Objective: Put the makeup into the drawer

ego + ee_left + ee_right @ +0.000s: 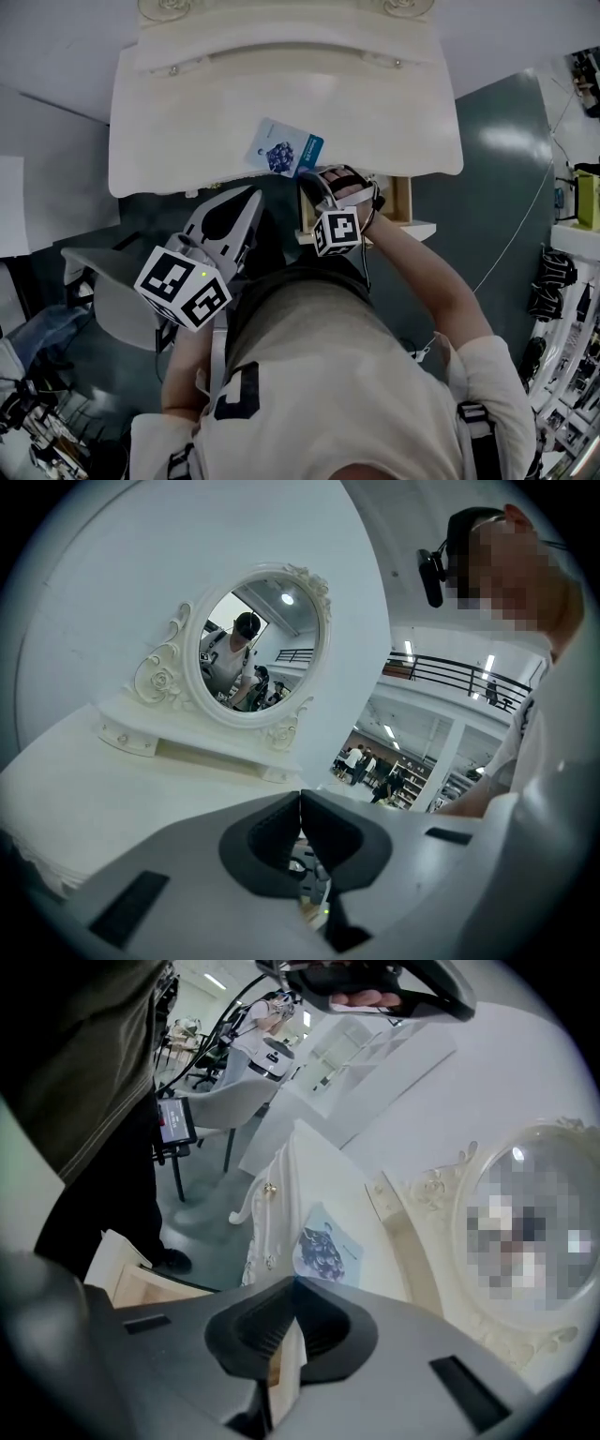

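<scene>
Makeup (pixel 284 150) flat on white bench (pixel 187 141) near its front edge, just beyond right claw (pixel 295 1283), untouched, that claw closed and empty over open drawer (pixel 403 202), left claw (pixel 300 797) closed, empty, further off.

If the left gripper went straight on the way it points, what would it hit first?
Probably the white tabletop, just short of the mirror stand, though depth is unclear here.
</scene>
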Demonstrator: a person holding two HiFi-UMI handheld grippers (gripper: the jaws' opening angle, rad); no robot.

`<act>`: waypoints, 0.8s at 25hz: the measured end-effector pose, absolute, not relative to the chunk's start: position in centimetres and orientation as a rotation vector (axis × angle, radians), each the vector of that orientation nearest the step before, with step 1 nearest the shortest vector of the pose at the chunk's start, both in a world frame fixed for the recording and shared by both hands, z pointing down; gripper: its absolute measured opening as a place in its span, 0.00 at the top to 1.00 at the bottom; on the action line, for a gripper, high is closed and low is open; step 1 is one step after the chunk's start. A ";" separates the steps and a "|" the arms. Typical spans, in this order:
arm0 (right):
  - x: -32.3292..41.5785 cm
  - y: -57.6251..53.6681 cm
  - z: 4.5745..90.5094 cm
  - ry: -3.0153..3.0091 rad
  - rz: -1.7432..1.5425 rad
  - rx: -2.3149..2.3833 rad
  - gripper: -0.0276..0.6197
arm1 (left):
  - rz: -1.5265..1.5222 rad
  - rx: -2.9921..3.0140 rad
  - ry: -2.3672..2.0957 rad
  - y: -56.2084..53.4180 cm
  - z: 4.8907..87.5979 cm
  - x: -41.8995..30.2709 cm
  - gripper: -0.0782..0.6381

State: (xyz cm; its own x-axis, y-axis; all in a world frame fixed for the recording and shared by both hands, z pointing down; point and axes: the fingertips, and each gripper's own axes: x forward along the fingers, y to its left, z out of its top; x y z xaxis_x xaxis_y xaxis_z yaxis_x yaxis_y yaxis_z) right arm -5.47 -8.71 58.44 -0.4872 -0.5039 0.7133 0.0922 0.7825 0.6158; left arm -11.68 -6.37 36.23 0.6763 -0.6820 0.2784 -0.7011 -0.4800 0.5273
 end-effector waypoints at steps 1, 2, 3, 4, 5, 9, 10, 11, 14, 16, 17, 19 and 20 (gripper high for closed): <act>-5.4 -8.6 58.2 -1.974 -0.706 0.312 0.91 | 0.045 2.270 -1.061 -6.4 36.2 -11.6 0.84; -5.3 -8.5 57.8 -1.991 -0.674 0.318 0.91 | 0.053 2.272 -1.068 -6.4 36.3 -11.7 0.84; -5.4 -8.5 57.4 -2.008 -0.643 0.326 0.91 | 0.064 2.274 -1.081 -6.6 36.4 -11.9 0.84; -5.3 -8.5 56.8 -2.024 -0.614 0.337 0.91 | 0.078 2.276 -1.100 -6.8 36.5 -12.2 0.84; -5.2 -8.6 56.2 -2.040 -0.586 0.347 0.91 | 0.092 2.277 -1.120 -7.0 36.7 -12.6 0.84; -4.5 -8.2 53.2 -2.098 -0.515 0.380 0.91 | 0.145 2.279 -1.187 -7.7 36.9 -13.9 0.84; -4.5 -7.9 52.5 -2.110 -0.507 0.385 0.91 | 0.151 2.278 -1.201 -7.6 36.8 -14.2 0.84; -4.3 -7.7 51.9 -2.121 -0.500 0.388 0.91 | 0.153 2.276 -1.212 -7.5 36.7 -14.4 0.84; -3.2 -7.0 50.3 -2.148 -0.468 0.397 0.91 | 0.149 2.272 -1.216 -6.8 36.3 -13.8 0.84; -2.0 -7.1 49.1 -2.165 -0.443 0.417 0.91 | 0.150 2.285 -1.203 -6.6 36.2 -12.6 0.84; -1.4 -7.0 48.6 -2.174 -0.427 0.419 0.92 | 0.152 2.291 -1.195 -6.5 36.1 -11.9 0.84; -0.1 -6.3 47.7 -2.195 -0.384 0.394 0.91 | 0.157 2.298 -1.185 -6.0 36.1 -10.4 0.84; 0.6 -5.8 47.4 -2.209 -0.359 0.376 0.92 | 0.160 2.300 -1.184 -5.7 36.1 -9.6 0.84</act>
State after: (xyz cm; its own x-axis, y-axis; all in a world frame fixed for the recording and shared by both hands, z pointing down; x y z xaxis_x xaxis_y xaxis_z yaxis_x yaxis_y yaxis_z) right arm 0.56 -5.79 47.37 -0.5980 -0.3857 0.7026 -0.1437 0.9140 0.3794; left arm -9.59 -5.72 36.13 0.6066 -0.7186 0.3400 -0.7830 -0.4662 0.4118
